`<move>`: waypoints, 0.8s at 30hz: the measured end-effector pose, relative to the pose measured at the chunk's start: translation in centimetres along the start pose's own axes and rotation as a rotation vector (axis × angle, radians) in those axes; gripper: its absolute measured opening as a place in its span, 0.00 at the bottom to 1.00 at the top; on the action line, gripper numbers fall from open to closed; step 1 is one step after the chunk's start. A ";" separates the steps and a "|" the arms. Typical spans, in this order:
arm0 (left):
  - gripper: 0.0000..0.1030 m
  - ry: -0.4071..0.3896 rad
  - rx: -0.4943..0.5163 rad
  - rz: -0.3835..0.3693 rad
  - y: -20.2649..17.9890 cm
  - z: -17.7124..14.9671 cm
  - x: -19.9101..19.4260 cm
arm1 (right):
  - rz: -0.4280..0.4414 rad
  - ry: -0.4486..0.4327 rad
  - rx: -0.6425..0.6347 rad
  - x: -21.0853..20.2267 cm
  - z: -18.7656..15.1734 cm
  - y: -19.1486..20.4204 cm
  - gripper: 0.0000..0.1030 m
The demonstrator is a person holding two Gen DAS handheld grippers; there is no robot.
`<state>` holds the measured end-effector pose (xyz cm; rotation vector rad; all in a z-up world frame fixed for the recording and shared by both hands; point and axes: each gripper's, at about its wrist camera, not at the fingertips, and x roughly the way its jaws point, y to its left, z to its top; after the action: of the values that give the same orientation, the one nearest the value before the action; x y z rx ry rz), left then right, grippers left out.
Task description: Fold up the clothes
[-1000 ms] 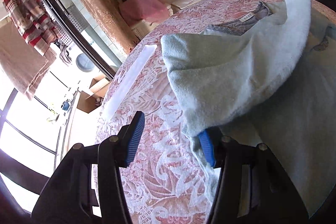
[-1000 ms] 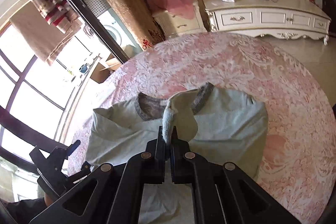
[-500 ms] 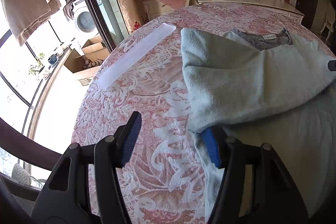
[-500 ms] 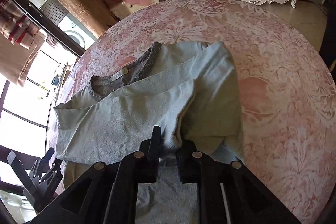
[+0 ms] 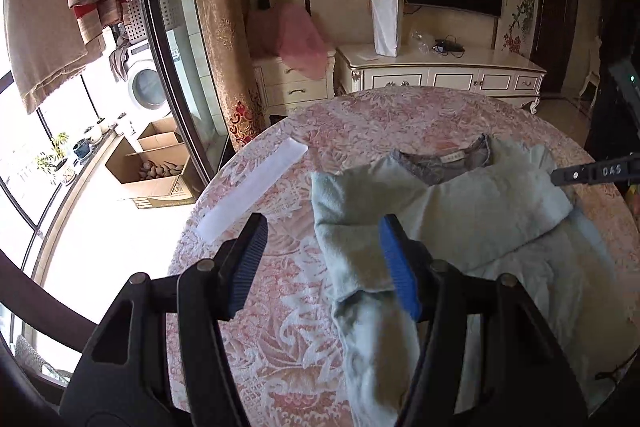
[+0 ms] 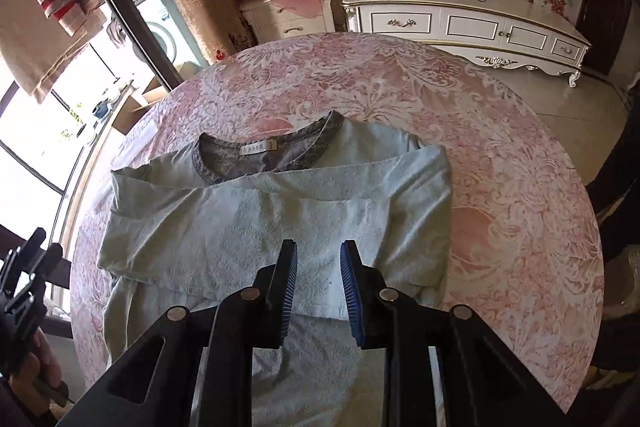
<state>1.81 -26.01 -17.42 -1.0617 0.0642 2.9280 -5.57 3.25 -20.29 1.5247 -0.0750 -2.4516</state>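
- I am holding my left gripper (image 5: 322,259) with its blue-padded jaws standing wide apart and nothing between them; the right-hand pad is only overlapping the near left edge of the pale mint-green terry top (image 5: 452,223) in the view.
- A second ago that same pad was right at the fabric's edge and the view was tilted hard; now the left wrist view is sitting level and higher above the round table with the pink and white floral lace cloth (image 5: 280,331).
- My right gripper (image 6: 319,287) is opening its jaws, and no fabric is caught between the pads; a second ago they were pinched shut on a raised fold of the top.
- That fold is now lying flat: the sleeve is folded across the chest of the top (image 6: 280,219), just below the grey knitted collar with its white label (image 6: 260,155).
- The top is resting on the table (image 6: 500,147), nearer my side than the far rim.
- A long white flat strip (image 5: 250,193) is lying on the cloth to the left of the top, apart from it, as it was before.
- My hand (image 6: 34,371) on the left gripper's handle is showing at the lower left of the right wrist view.
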 end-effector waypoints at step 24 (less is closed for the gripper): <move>0.52 0.172 -0.098 -0.173 3.9 0.1 6.3 | 0.074 0.097 0.003 2.5 1.8 -2.8 0.23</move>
<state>-3.20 -29.85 -21.25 -1.2622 -0.1617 2.7058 -8.76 5.23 -22.21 1.6093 -0.1148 -2.3187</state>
